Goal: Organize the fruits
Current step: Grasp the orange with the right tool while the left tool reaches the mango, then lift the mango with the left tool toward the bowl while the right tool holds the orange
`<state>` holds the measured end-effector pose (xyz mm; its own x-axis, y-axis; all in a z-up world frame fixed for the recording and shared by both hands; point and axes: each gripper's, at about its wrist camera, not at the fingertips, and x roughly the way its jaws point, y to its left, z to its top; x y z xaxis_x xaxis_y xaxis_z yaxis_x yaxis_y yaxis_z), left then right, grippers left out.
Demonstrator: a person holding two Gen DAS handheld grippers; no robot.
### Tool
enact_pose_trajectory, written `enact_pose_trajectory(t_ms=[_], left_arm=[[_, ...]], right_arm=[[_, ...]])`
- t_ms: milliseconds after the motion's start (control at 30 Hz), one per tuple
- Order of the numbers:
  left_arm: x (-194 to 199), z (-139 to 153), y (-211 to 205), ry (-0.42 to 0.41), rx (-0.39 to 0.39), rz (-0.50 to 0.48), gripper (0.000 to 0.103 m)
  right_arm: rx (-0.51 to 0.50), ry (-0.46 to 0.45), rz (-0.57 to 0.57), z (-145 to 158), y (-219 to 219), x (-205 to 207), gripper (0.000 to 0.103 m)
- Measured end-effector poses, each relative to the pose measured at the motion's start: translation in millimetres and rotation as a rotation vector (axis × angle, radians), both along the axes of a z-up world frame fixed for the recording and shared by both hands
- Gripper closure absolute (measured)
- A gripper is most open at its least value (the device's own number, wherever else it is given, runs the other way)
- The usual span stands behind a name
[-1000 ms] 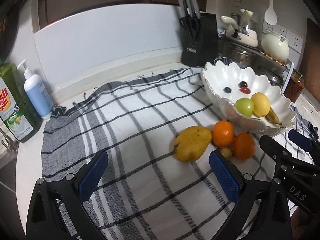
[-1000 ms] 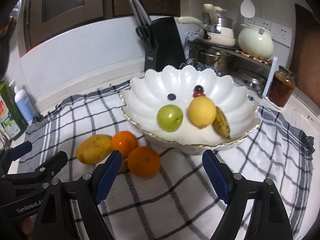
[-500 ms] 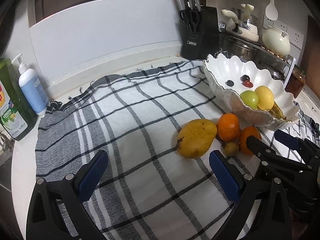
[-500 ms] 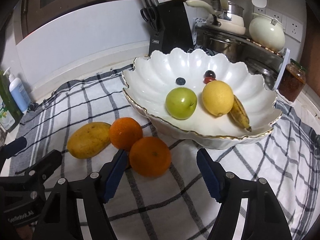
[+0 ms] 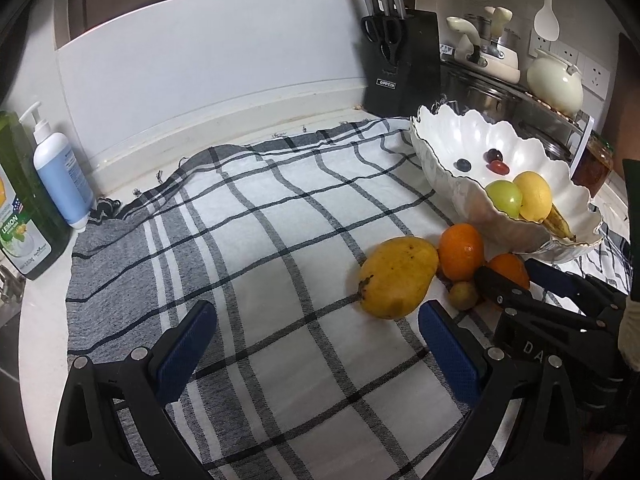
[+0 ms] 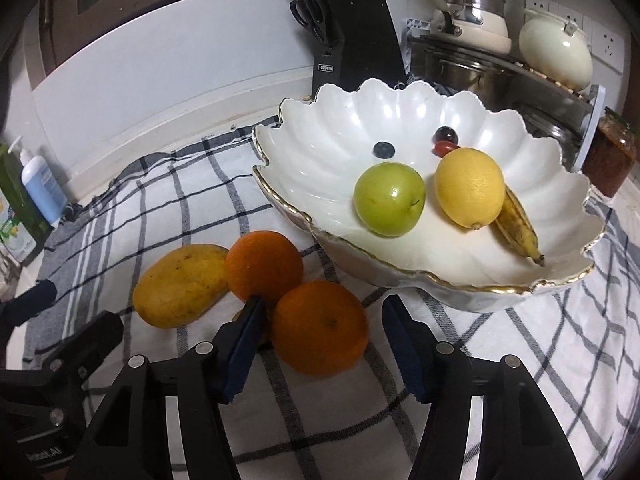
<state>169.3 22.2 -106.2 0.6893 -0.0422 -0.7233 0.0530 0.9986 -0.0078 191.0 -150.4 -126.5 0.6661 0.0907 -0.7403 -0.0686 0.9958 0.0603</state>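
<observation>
On woven checked cloth (image 6: 520,340), right gripper (image 6: 320,332) closes around round, unpinched orange (image 6: 320,328).

Two round oranges are sitting on the checked cloth, the near one (image 6: 320,328) and the far one (image 6: 264,266), alongside one yellow mango (image 6: 180,286) and one small brownish fruit (image 5: 463,295). Lying in the one scalloped white bowl (image 6: 320,152): one green apple (image 6: 389,199), one yellow lemon (image 6: 470,187), one spotted banana (image 6: 518,227), one blueberry (image 6: 384,149) and two dark-red cherries (image 6: 445,140).
</observation>
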Motion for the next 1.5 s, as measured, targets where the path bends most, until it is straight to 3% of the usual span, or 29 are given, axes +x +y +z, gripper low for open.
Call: enact_pose_trajectory(t_ms=[100,533,833,1233,1333,1500], left_arm=[[1.3,1.2,-2.4,-0.003,0.001,-0.007,0.000],[12.0,-2.6,-17.2,0.009,0.022,-0.070,0.001],[28.9,-12.0,-30.8,0.040,0.031,-0.143,0.010],[46.0,-30.0,-45.6,0.096,0.028,-0.212,0.036],[46.8,-32.4,-48.5,0.104,0.021,-0.228,0.050],[44.3,-31.1,-49.3,0.089,0.023,-0.215,0.052]], right_arm=[[0.024,0.005,0.028,0.2,0.9,2.4,0.055],[-0.005,-0.054,-0.038,18.5,-9.6,-18.5,0.057],[-0.005,-0.079,-0.074,27.9,-12.6,-23.0,0.057],[0.008,-0.047,-0.101,15.4,-19.3,-21.3,0.057],[0.010,-0.045,-0.103,14.5,-21.0,-21.1,0.057],[0.015,-0.043,-0.106,13.7,-23.9,-22.2,0.057]])
